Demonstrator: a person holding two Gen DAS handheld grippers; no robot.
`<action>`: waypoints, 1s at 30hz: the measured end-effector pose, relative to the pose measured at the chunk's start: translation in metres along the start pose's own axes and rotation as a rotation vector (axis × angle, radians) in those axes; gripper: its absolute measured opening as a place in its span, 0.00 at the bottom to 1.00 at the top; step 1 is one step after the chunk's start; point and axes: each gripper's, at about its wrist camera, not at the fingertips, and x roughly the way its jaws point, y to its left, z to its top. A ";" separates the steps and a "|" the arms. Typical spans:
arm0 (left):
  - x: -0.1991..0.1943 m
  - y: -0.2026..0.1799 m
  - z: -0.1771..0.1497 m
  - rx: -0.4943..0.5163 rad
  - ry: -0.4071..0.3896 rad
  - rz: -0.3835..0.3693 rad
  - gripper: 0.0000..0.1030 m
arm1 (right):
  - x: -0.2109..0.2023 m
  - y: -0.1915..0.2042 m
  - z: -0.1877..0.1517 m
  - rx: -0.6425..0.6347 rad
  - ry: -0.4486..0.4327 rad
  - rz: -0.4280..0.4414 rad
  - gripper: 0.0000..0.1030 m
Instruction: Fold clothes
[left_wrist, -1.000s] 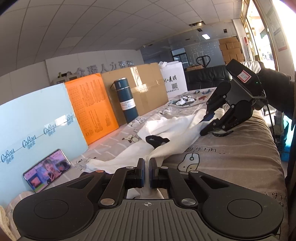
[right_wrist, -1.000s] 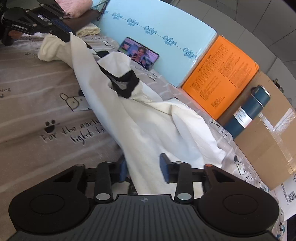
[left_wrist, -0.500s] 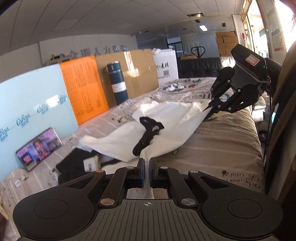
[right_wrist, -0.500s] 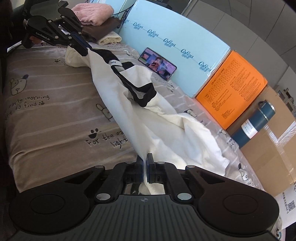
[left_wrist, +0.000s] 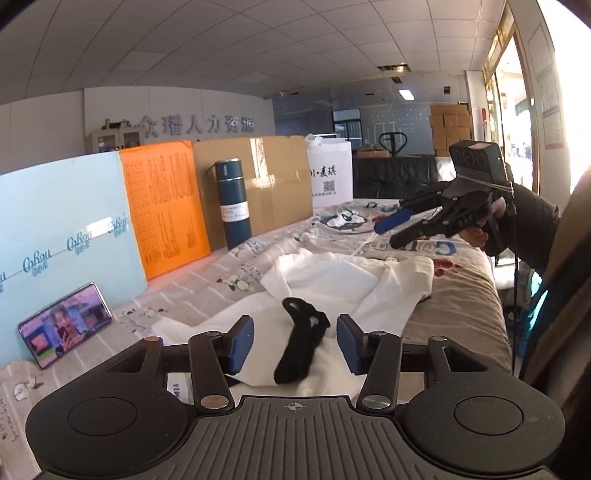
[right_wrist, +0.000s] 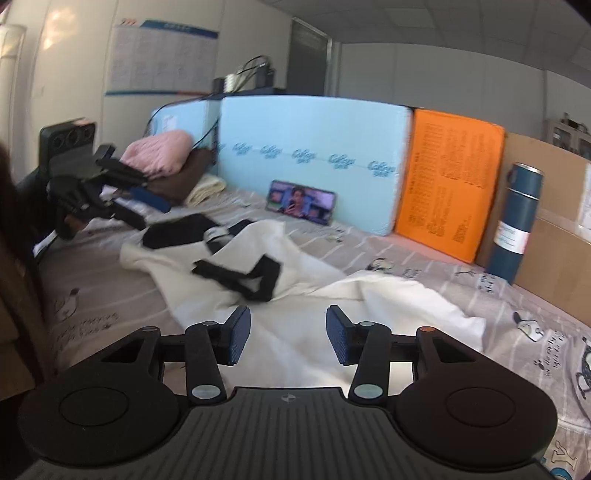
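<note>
A white garment (left_wrist: 343, 284) with a black collar (left_wrist: 301, 343) lies crumpled on the patterned bed sheet (left_wrist: 458, 306). My left gripper (left_wrist: 294, 341) hovers just above its near end, jaws opening, nothing pressed between the pads. In the right wrist view the same garment (right_wrist: 295, 295) spreads out below my right gripper (right_wrist: 288, 336), whose jaws are opening too, with only cloth lying beneath. Each view shows the other gripper raised over the bed: the right gripper (left_wrist: 395, 225) and the left gripper (right_wrist: 144, 206), both free of the cloth.
Behind the bed stand a light blue foam board (right_wrist: 310, 158), an orange panel (left_wrist: 162, 206), a dark blue flask (left_wrist: 232, 203) and a cardboard box (left_wrist: 277, 181). A phone (left_wrist: 64, 325) leans on the foam board. Folded pink and brown clothes (right_wrist: 162, 158) sit at the far end.
Both grippers were shut on the white garment and held it stretched up; now both have opened and the garment has dropped flat onto the bed. The right gripper rose and rolled.
</note>
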 end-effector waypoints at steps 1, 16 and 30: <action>0.009 -0.001 0.003 0.017 0.013 0.013 0.52 | 0.002 -0.012 0.001 0.032 -0.018 -0.042 0.44; 0.102 -0.010 -0.008 0.135 0.260 0.037 0.53 | 0.109 -0.141 -0.010 0.274 0.116 -0.236 0.57; 0.131 0.001 0.010 0.053 0.248 -0.054 0.09 | 0.151 -0.168 -0.016 0.320 0.192 -0.239 0.19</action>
